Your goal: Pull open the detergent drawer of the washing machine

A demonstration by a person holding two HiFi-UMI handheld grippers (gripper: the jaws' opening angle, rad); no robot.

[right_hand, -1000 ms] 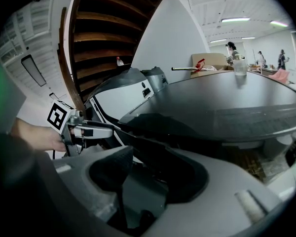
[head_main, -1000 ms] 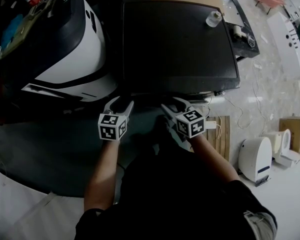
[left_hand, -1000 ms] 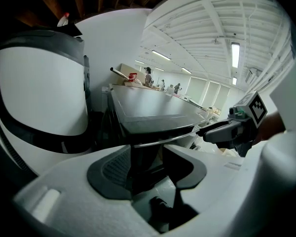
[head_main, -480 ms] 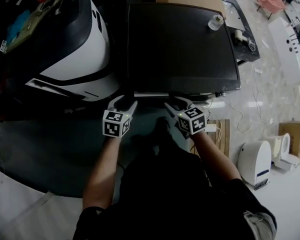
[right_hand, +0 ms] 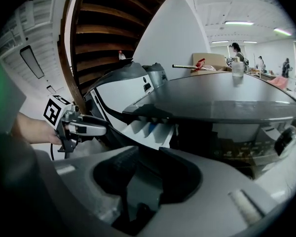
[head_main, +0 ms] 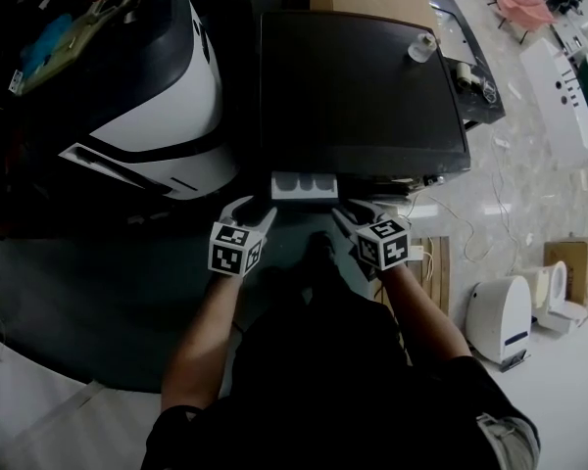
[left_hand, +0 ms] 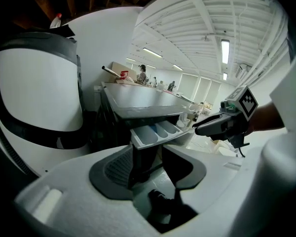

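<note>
Left tongs (head_main: 252,211) and right tongs (head_main: 359,210) hung side by side in the head view, low before the front of the washing machine (head_main: 363,96). The detergent drawer (head_main: 304,185) stood partly out of its slot between their tips, its pale compartments open to the light. From above, neither pair seemed to touch it.

From the left gripper view, the left tongs were spread wide and just beginning to draw in, with nothing between the pads. The drawer's front sat ahead of and above the gap, and the right tongs hovered just beside its far corner.

From the right gripper view, the right tongs were closing on empty air, with the drawer out ahead and to their left, near the other pair.

I judged the pull largely done, the drawer being out by part of its length. If more travel was wanted, the next move called for one pair to hook the front lip squarely. It would then have to draw straight back, level, so the drawer would not jam.
</note>
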